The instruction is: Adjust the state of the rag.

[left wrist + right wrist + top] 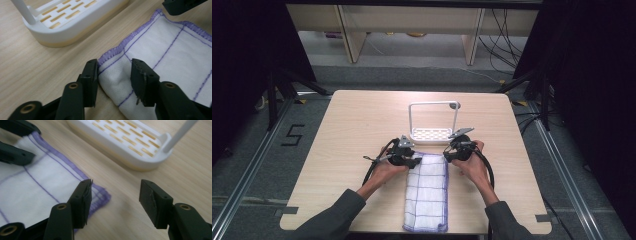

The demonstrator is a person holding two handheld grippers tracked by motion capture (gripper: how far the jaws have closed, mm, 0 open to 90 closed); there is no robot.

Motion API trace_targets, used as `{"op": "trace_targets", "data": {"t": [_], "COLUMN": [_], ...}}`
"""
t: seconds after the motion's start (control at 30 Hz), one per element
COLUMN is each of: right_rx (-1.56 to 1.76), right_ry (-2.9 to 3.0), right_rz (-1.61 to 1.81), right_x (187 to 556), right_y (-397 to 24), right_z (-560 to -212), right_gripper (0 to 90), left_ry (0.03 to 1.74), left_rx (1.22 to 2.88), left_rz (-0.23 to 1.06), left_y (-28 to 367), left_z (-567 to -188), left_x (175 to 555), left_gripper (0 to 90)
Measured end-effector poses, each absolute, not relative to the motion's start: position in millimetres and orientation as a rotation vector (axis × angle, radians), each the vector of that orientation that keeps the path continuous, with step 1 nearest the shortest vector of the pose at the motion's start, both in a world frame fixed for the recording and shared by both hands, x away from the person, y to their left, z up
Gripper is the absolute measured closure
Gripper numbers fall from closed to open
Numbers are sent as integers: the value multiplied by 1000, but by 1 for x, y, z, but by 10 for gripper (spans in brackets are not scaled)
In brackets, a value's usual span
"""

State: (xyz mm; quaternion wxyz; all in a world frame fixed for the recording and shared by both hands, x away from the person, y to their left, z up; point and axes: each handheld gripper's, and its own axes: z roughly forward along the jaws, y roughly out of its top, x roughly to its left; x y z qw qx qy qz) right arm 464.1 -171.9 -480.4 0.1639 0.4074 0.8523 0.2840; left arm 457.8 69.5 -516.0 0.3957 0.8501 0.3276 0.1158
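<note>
A white cloth (427, 192) with purple grid lines and purple hem lies folded lengthwise on the table, its far end near me. My left gripper (412, 161) is at the cloth's far left corner. In the left gripper view the jaws (114, 66) stand apart with that corner (112, 75) slightly puckered between them. My right gripper (448, 156) is at the far right corner. Its jaws (116, 186) are wide open, one over the cloth's hem (97, 195), the other over bare wood. A white slotted rack (432, 134) with a tall handle stands just beyond both grippers.
The rack's tray (70, 27) (130, 145) lies close ahead of both grippers. The light wooden table (352, 130) stretches out left and right of the cloth. Dark frame legs and cables stand on the floor beyond the far edge.
</note>
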Motion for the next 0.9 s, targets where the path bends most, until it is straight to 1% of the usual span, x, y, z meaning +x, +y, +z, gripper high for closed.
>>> {"op": "trace_targets", "data": {"t": [0.1,0.23,0.4,0.57,0.63,0.7,0.9], "right_rx": [1180,1191,1211,1173,1194,1196,1164], "right_ry": [2445,2464,2480,2482,2477,2485,2533], "right_rz": [839,800,796,780,805,829,877], "right_x": [464,465,467,467,464,463,462], "right_y": [-166,-163,-165,-163,-162,-162,-160], "right_z": [-483,-488,-491,-496,-497,-498,-497], "right_gripper": [420,422,428,452,500,585,776], "left_ry": [818,826,816,801,801,800,805], "left_rx": [2157,2148,2145,2151,2151,2151,2148], "left_rz": [276,252,250,265,270,274,275], "left_y": [69,70,69,69,69,69,70], "left_z": [-516,-516,-516,-516,-516,-516,-516], "left_x": [457,457,456,455,454,454,453], "left_gripper": [662,710,754,765,767,768,771]}}
